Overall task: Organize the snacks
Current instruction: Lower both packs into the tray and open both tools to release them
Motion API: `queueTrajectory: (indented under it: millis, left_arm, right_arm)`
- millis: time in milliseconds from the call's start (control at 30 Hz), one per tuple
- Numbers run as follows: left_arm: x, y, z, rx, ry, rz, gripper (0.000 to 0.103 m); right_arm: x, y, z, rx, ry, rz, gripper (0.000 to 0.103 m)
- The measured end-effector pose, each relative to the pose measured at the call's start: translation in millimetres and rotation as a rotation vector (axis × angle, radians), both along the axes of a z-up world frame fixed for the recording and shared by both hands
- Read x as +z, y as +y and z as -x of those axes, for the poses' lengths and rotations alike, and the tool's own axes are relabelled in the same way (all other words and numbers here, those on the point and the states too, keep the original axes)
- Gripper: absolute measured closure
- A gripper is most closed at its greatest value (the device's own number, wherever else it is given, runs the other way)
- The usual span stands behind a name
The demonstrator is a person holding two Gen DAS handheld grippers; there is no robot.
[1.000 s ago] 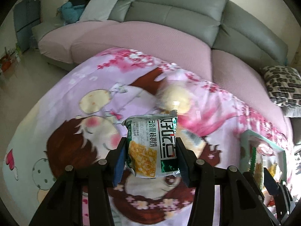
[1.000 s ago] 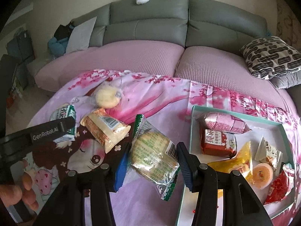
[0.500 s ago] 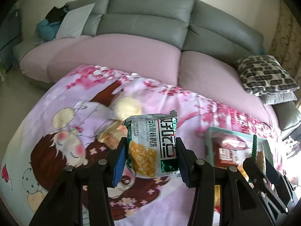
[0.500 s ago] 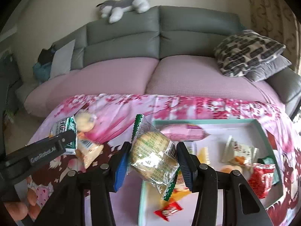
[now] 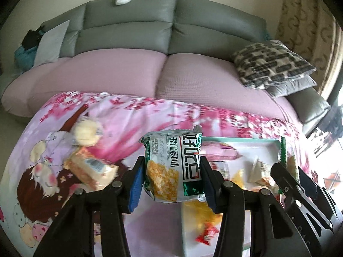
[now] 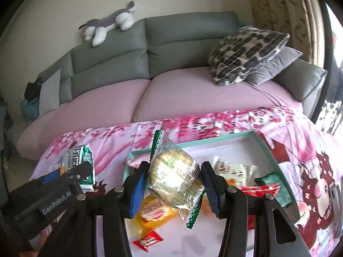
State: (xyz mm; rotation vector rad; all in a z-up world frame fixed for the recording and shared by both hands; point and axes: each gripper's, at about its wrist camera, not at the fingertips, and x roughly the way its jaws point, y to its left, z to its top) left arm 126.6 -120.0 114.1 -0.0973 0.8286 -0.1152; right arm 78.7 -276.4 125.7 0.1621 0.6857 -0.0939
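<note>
Cloth (image 5: 133, 115) — pink and lilac, blossom print, cartoon figure with brown hair. Sofa (image 6: 111, 68) grey at the back, pink on the seat. Pillow (image 6: 246, 51) cream with dark blotches. Plush (image 6: 107, 24) grey and white. Tray (image 6: 272, 150) white, teal rim. Left packet (image 5: 173, 167) — white and green, yellow picture, dark lettering. Right packet (image 6: 175, 177) clear with green serrated ends, pale biscuit inside. Pads (image 5: 135, 184) blue, fingers black. In the tray: yellow pouch (image 6: 154, 212), red wrapper (image 6: 148, 241).

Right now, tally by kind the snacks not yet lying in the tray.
Green-and-white cracker packet, held: 1
Clear cookie packet, held: 1
Round bun packet on cloth: 1
Orange-wrapped packet on cloth: 1
Total: 4
</note>
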Motion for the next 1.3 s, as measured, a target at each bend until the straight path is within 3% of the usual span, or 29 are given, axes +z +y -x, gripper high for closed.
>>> queueTrajectory:
  millis: [533,1300]
  left_arm:
    - [0,-71,7,-0.128,-0.014,-0.062,0.052]
    - [-25,-112,-4,-0.187,0.018,-0.101,0.052]
  right_arm:
    - [-3,-77,16,-0.177,0.009,-0.032,0.050]
    - [-26,-108,8,-0.236,0.061,-0.018,0.050]
